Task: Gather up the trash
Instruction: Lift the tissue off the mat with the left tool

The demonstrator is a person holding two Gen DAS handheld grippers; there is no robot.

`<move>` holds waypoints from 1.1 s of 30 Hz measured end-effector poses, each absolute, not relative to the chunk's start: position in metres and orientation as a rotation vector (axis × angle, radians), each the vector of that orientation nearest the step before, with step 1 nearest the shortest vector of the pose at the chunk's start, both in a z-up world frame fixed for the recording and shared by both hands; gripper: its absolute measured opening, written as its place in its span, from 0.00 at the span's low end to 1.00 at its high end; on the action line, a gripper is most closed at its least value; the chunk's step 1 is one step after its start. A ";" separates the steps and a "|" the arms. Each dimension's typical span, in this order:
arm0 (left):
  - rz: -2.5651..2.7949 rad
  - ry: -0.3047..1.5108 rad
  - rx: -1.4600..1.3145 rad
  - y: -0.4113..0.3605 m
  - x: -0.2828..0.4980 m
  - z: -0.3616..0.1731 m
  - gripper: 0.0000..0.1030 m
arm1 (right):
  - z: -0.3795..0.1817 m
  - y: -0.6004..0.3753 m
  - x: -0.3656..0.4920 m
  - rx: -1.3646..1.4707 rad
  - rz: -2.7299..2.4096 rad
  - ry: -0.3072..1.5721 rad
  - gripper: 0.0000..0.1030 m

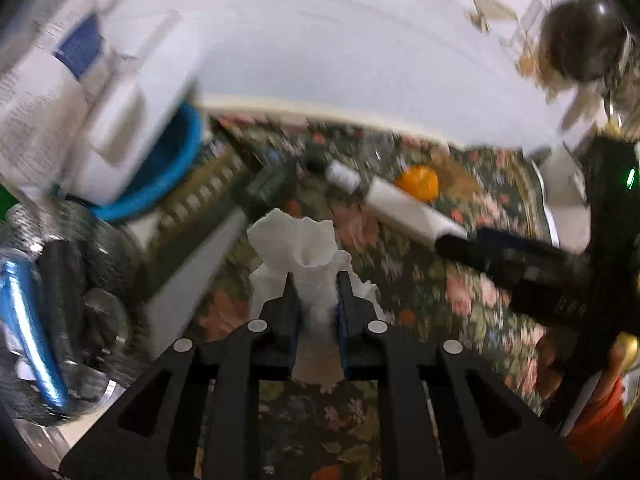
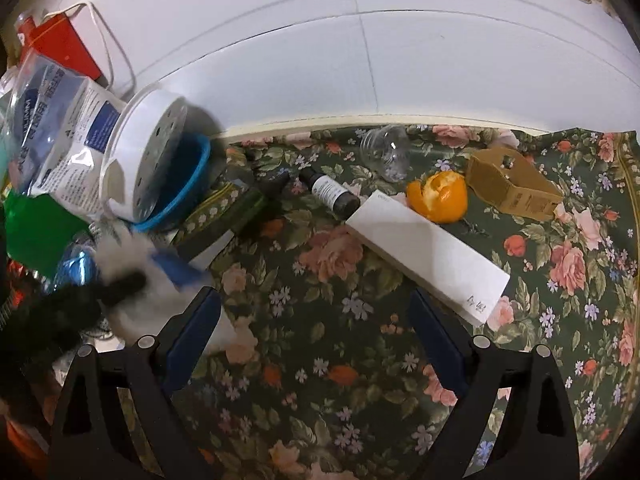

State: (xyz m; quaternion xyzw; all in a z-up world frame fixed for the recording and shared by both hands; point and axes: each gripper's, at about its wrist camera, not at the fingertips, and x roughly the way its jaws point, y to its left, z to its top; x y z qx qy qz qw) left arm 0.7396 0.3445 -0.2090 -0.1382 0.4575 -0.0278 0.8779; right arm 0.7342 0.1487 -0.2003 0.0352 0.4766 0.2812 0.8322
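My left gripper is shut on a crumpled white tissue and holds it above the floral tablecloth; it shows blurred at the left of the right wrist view. My right gripper is open and empty over the cloth. Ahead of it lie a long white box, an orange peel, a small dark bottle, a clear plastic cup on its side and a brown cardboard piece. The right gripper's arm reaches in at the right of the left wrist view.
A white perforated-lid tub leans over a blue-rimmed bin at the left. A red paper bag stands behind. A white wall backs the table. A dark green box lies by the bin.
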 end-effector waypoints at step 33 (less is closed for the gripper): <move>-0.124 1.111 -0.229 0.279 0.755 -0.244 0.02 | -0.209 0.047 0.705 0.179 0.448 1.063 0.89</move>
